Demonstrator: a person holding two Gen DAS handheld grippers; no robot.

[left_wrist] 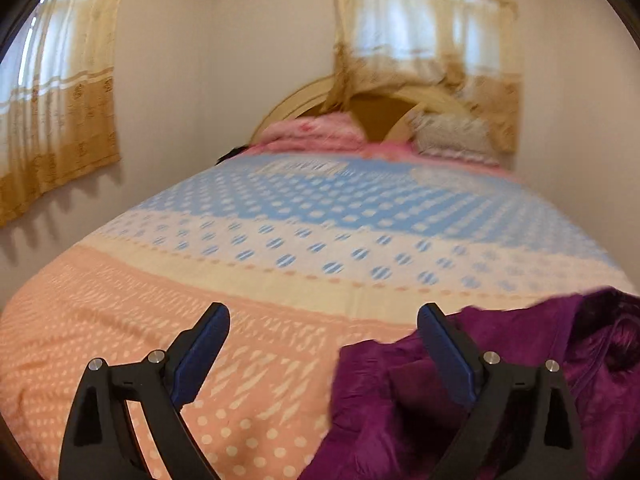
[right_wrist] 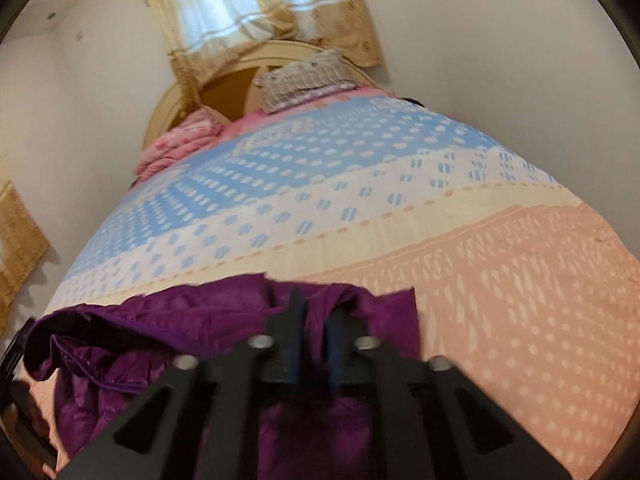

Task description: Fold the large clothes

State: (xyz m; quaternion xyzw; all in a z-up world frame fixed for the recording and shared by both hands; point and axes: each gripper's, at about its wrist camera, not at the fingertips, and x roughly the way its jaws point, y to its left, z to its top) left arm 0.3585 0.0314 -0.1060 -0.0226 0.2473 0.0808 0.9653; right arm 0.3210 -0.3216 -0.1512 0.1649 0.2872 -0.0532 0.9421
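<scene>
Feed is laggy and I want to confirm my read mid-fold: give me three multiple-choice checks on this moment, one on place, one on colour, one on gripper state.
1. Where does the garment lie on the bed?
A. Up by the pillows
B. On the near, peach-patterned end
C. Over the headboard

2. What colour is the garment?
A. Purple
B. Green
C. White

3. How do the two hand-held grippers stand?
A. Both open
B. Left shut, right open
C. Left open, right shut on the garment

Answers:
1. B: the purple jacket sits on the peach end of the bedspread, far from the pillows.
2. A: its fabric is deep purple in both views.
3. C: the left hand-held gripper has fingers spread wide with nothing between them; the right hand-held gripper has fingers drawn close on a fold of fabric.
</scene>
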